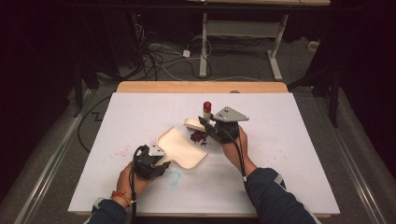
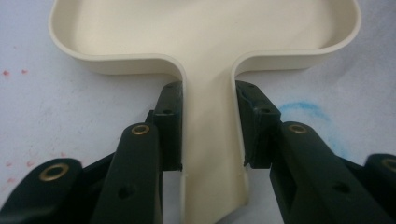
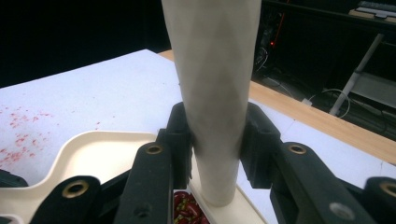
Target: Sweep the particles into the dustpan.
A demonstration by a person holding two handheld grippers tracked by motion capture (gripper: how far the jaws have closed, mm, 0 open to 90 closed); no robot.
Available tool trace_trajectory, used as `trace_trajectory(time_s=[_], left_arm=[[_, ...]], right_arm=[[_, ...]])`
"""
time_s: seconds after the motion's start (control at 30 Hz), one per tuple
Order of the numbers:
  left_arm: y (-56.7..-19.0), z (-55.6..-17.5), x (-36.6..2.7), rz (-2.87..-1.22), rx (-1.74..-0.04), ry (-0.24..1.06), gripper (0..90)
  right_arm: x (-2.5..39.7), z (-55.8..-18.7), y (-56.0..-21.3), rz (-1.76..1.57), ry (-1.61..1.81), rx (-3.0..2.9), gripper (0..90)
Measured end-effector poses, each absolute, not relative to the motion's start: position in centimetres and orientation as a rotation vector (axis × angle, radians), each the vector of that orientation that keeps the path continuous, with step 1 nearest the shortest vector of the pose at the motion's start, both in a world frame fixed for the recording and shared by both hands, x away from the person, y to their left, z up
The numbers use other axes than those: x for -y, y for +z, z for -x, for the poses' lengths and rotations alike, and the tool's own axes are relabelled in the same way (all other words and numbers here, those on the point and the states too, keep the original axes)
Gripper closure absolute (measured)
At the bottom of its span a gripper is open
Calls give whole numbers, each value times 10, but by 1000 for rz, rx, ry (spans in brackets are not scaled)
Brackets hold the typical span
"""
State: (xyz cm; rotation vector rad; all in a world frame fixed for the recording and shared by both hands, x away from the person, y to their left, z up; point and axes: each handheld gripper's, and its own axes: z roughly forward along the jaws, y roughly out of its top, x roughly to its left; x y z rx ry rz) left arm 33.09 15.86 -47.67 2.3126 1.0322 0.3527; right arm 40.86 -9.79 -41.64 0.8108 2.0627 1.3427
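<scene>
A cream pan with a flat handle lies near the middle of the white table. My left gripper is shut on that handle, one jaw on each side of it, and the pan's bowl is empty. My right gripper is shut on the tapered handle of a cream scraper, which stands with its foot on the table. A small pile of red beans lies between the scraper and the pan's right rim. In the right gripper view the red beans show beside the scraper's foot.
A small bottle with a red cap stands just behind the right gripper. Pink specks stain the cover left of the pan, and a blue mark sits near its handle. The table's wooden far edge faces cables and a desk frame.
</scene>
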Motion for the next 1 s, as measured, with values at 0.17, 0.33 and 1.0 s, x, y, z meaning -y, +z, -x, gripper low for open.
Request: trace_trajectory(time_s=[0.17, 0.33, 1.0], left_arm=[[-477, -333, -148, -2327, -1037, 362, 637], [-478, -335, -140, -2331, -1054, 371, 637], [-480, -350, -138, -2303, -1066, 339, 633]], right_arm=[[93, -403, -414, -855, 1347, -2060, 691], [85, -394, -415, -865, 1345, -2064, 688], [67, -359, -411, -819, 1389, -2112, 694]])
